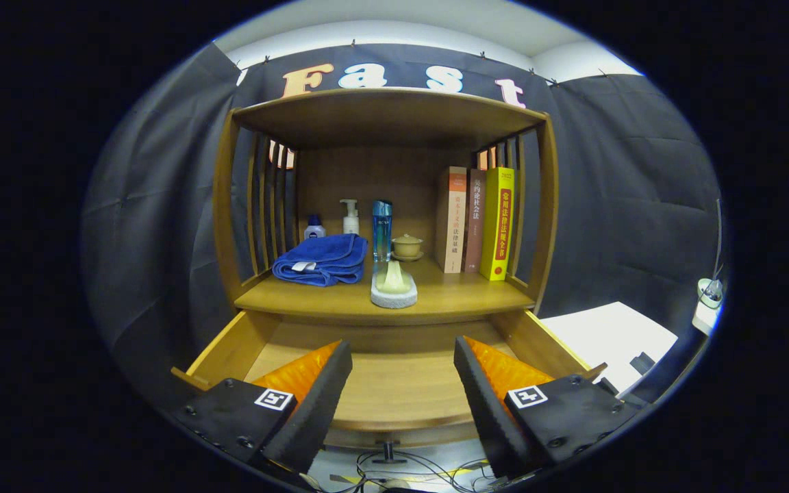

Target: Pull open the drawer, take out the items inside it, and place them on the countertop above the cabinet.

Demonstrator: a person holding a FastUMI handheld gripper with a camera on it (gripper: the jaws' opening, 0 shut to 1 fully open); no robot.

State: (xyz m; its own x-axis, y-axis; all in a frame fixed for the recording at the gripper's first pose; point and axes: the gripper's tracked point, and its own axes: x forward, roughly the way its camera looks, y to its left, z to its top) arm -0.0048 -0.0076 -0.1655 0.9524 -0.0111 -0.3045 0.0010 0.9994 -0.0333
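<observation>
The wooden drawer stands pulled out beneath the cabinet's countertop. What I see of its floor between the fingers is bare wood. My gripper hangs open over the drawer, nothing between its fingers. On the countertop's front edge, just beyond the fingers, a pale yellow-green object lies in a white dish. Left of the dish rests a folded blue towel. Behind them stand a tall blue bottle, a white pump bottle and a small blue-capped bottle.
A small lidded cup on a saucer and three upright books fill the right of the countertop, under an upper shelf. A white sheet lies right of the cabinet. Cables trail on the floor below the drawer front.
</observation>
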